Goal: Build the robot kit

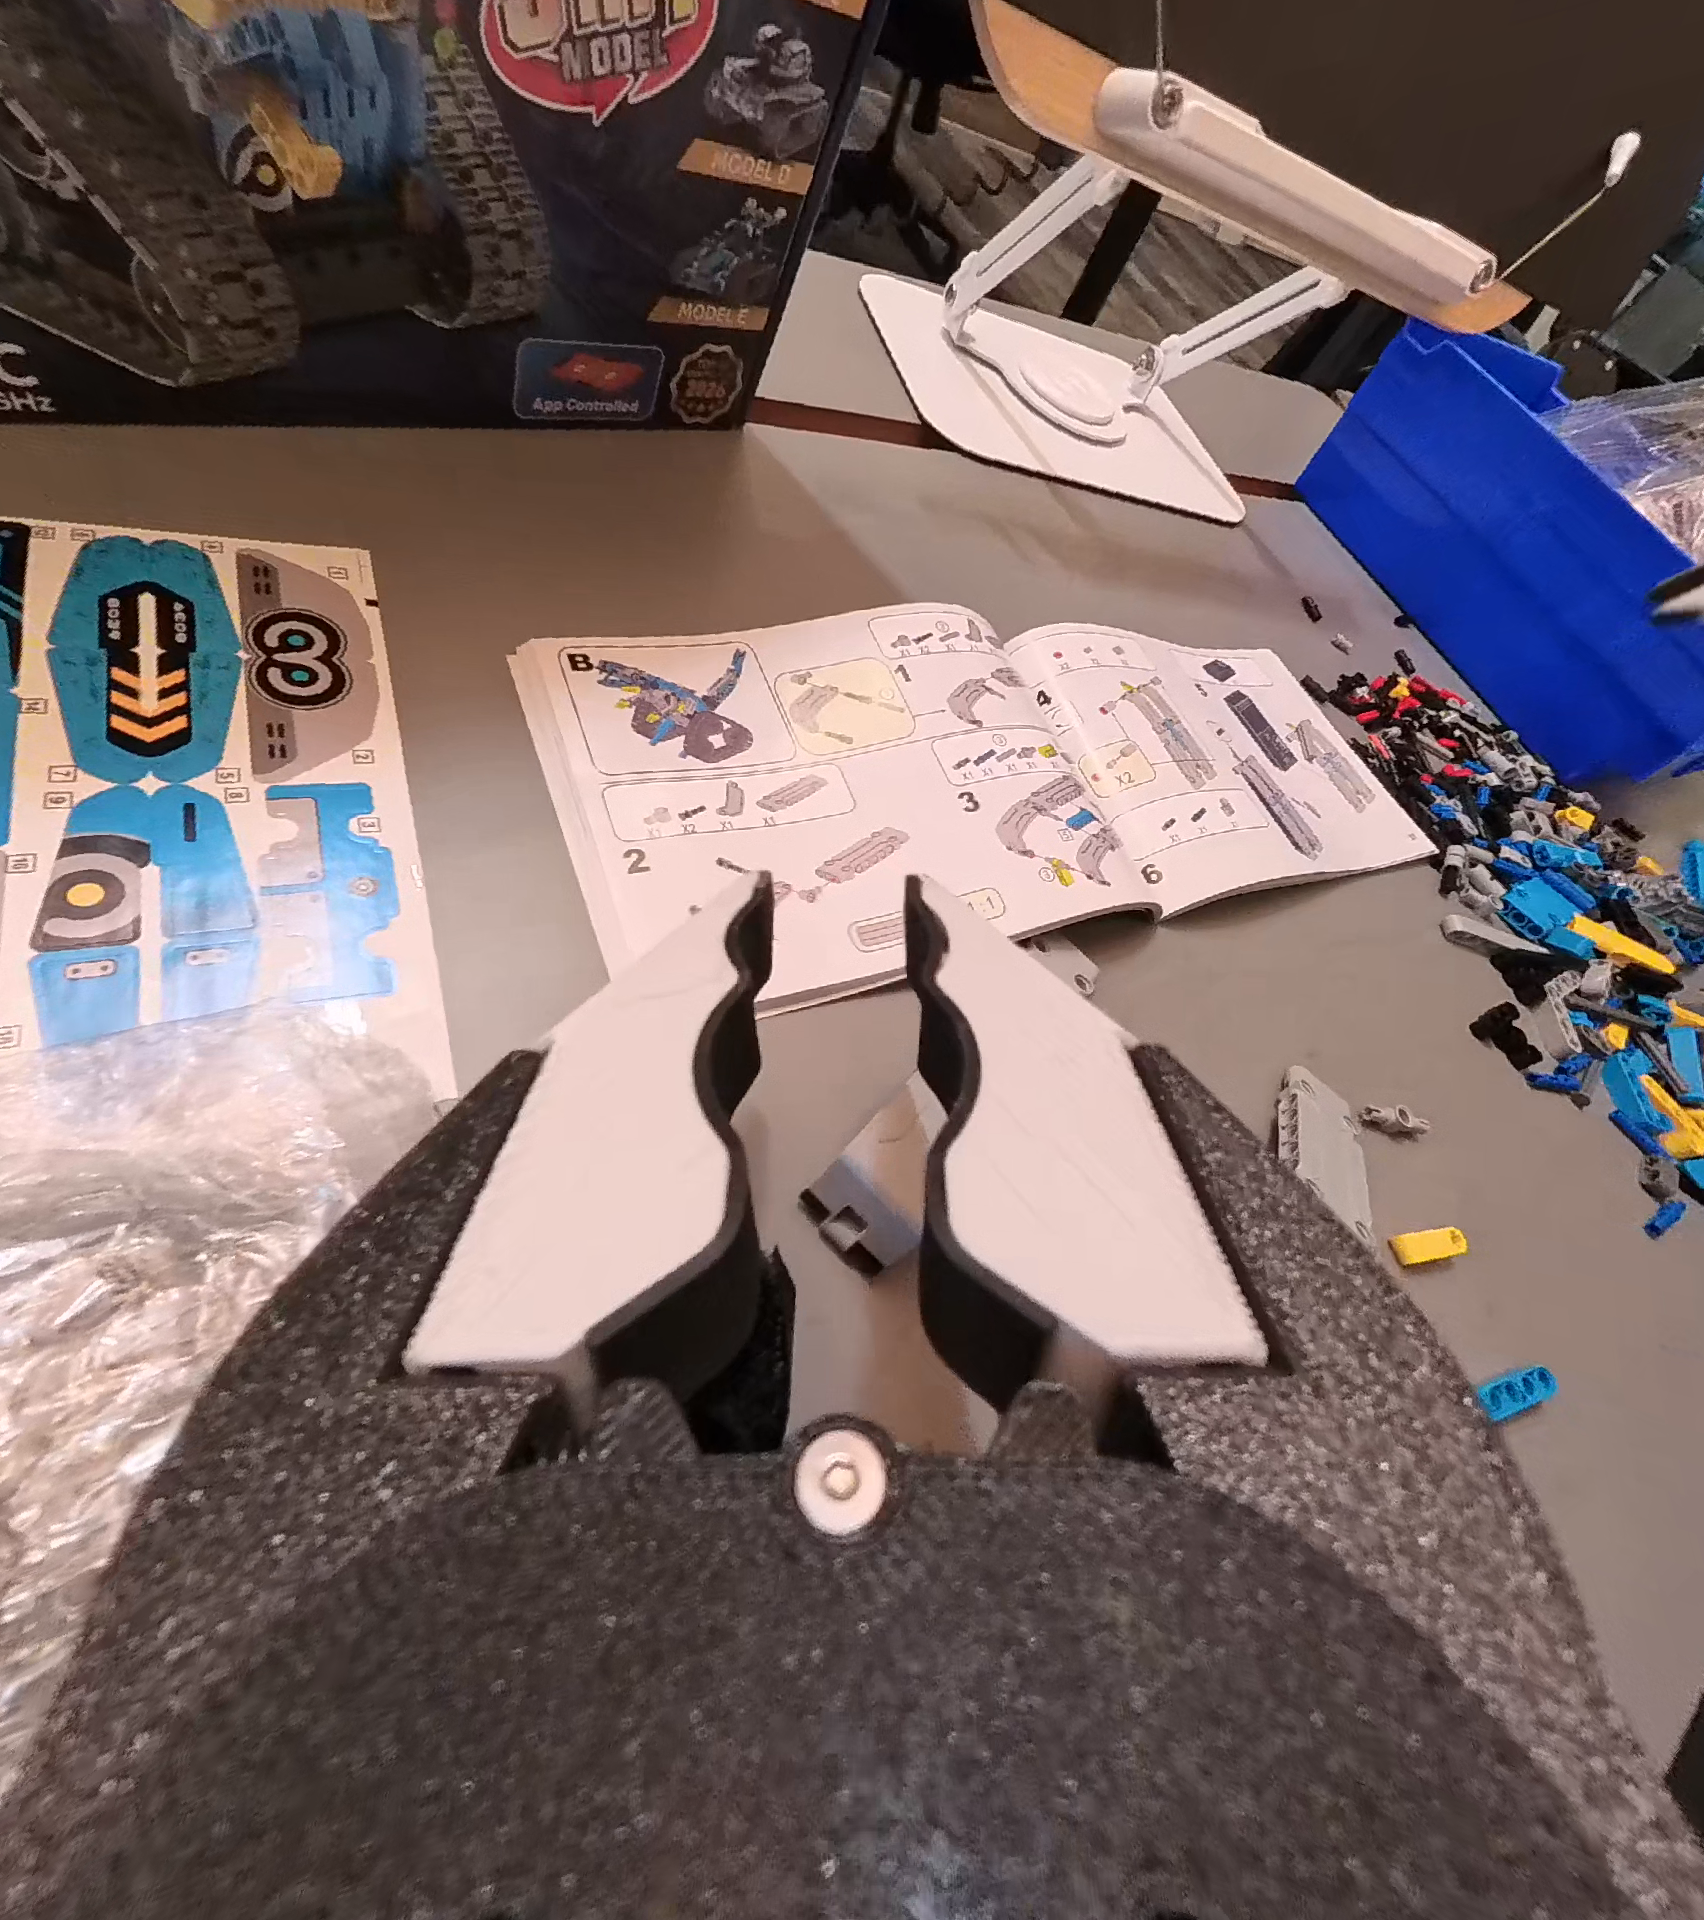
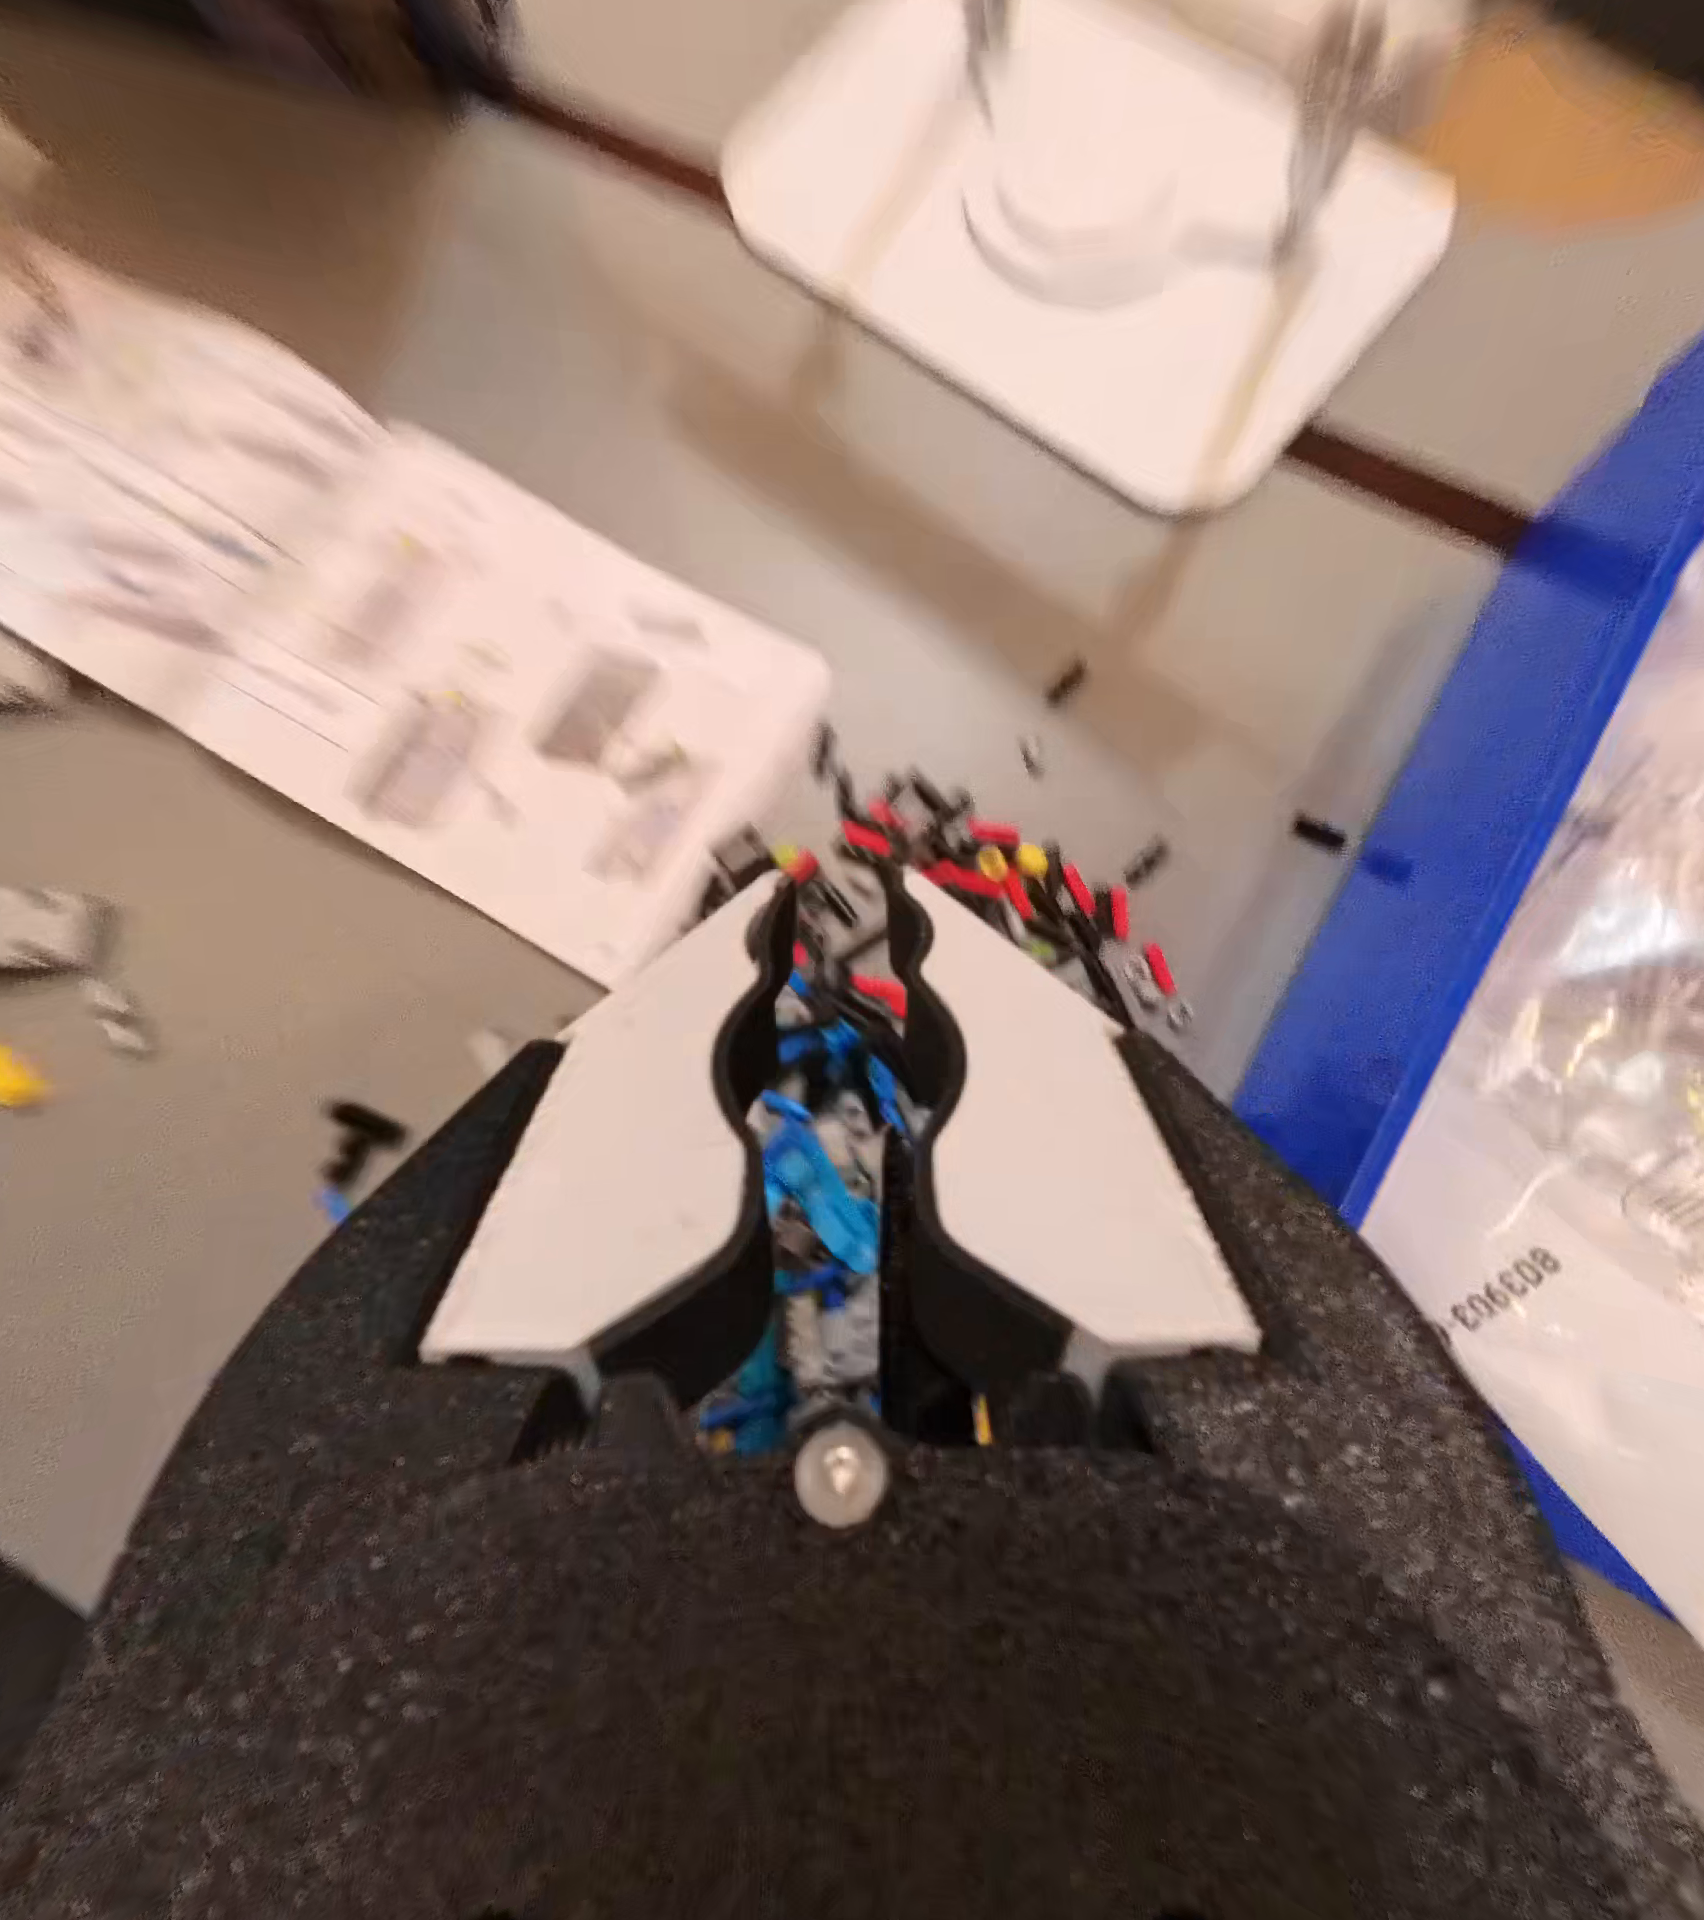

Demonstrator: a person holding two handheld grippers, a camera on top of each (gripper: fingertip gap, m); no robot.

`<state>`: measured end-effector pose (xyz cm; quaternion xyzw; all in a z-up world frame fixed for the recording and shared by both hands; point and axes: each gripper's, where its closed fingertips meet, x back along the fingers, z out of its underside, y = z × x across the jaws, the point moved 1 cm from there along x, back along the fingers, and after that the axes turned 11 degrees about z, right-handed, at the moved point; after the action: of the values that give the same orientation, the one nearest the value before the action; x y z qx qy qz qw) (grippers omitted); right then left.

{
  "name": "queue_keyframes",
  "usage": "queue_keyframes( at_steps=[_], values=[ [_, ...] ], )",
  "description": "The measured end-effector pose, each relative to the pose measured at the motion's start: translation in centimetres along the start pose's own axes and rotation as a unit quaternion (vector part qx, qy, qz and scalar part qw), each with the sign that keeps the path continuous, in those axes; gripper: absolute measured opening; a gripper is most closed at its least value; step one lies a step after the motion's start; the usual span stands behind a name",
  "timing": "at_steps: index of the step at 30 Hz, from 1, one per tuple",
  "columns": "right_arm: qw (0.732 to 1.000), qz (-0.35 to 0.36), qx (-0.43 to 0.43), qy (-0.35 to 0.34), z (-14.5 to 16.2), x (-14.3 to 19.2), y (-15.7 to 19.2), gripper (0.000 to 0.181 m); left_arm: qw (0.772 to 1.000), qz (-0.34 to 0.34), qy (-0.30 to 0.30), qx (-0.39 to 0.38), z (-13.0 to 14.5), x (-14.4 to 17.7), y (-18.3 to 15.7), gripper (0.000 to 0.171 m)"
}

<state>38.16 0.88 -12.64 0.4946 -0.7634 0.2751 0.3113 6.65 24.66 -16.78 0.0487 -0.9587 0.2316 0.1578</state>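
Grey table [image 1: 557, 499] carries a toy-kit box [image 1: 328, 197], sticker sheet [image 1: 141, 769], open instruction booklet [image 1: 931, 748], blue bin [image 1: 1513, 582] and a pile of small building pieces [image 1: 1596, 935]. Left gripper [image 1: 837, 894] hangs over the booklet's near edge, jaws parted, holding nothing; a grey block [image 1: 858, 1205] lies under it. Right gripper [image 2: 837, 883], view blurred, hovers over the pile beside the bin, jaws narrowly apart, apparently empty.
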Motion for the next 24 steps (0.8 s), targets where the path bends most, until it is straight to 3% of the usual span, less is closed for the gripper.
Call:
queue_keyframes(
  at_steps=[4, 12, 20, 24],
  values=[
    [0.992, 0.036, 0.087, 0.082, 4.6, -4.4, -1.5, 0.015, 1.000, -0.003, 0.006, -0.010, 0.1, -0.1, -0.2, 0.024],
    [0.980, 0.015, 0.134, 0.145, 6.2, -7.4, -1.3, 0.012, 1.000, -0.002, 0.012, -0.011, 0.4, -0.4, -0.1, 0.024],
    [0.974, 0.007, 0.148, 0.174, 6.0, -7.7, -1.0, 0.002, 1.000, 0.005, 0.011, -0.007, 0.3, -0.4, -0.3, 0.024],
    [0.978, -0.013, 0.177, 0.111, 0.8, -4.9, 3.3, 0.002, 1.000, 0.005, 0.005, -0.005, 0.2, -0.2, -0.4, 0.024]
  ],
)
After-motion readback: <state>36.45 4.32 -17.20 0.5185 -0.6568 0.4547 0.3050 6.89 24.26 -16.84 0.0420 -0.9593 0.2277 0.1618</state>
